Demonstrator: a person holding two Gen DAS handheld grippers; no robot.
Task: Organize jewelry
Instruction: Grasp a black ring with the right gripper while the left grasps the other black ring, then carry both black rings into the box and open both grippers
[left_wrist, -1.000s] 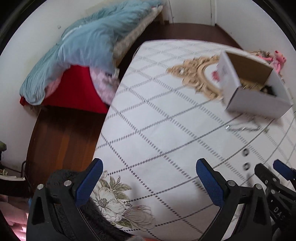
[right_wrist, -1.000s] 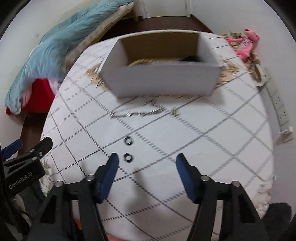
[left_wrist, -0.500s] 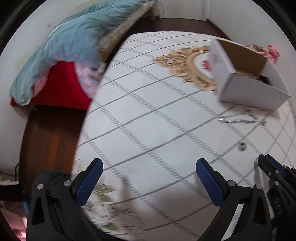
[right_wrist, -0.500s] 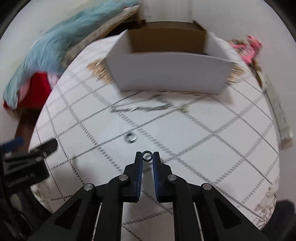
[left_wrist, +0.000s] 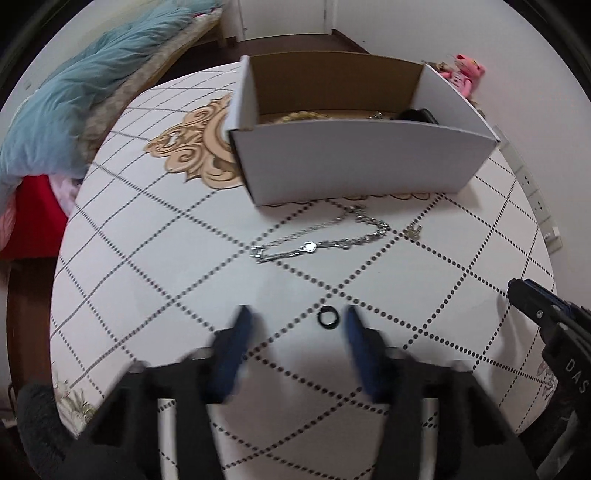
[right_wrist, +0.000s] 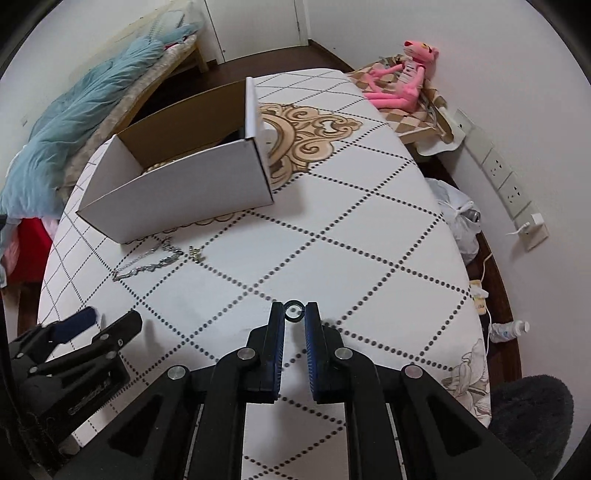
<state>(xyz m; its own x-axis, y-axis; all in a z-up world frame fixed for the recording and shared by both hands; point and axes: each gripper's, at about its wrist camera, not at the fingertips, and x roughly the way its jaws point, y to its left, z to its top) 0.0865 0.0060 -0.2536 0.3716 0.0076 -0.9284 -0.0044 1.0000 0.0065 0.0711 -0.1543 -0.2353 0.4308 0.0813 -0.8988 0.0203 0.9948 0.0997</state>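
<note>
White box (left_wrist: 354, 162), silver chain (left_wrist: 321, 240), black ring (left_wrist: 328, 317), dotted-diamond white table (left_wrist: 147, 258).

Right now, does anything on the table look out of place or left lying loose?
Yes. A silver chain and a small pendant lie loose on the table, outside the white box. A black ring also lies loose between the open left hand-held gripper's fingers.

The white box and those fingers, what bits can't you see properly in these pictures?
- White box contents: in both views its front wall hides most; only gold bits and something dark peek over.
- Left gripper fingers: motion-blurred in the left wrist view.
- Small charm beside the silver chain: too small to name.
- Right gripper: cut off by the left wrist view's edge.
</note>
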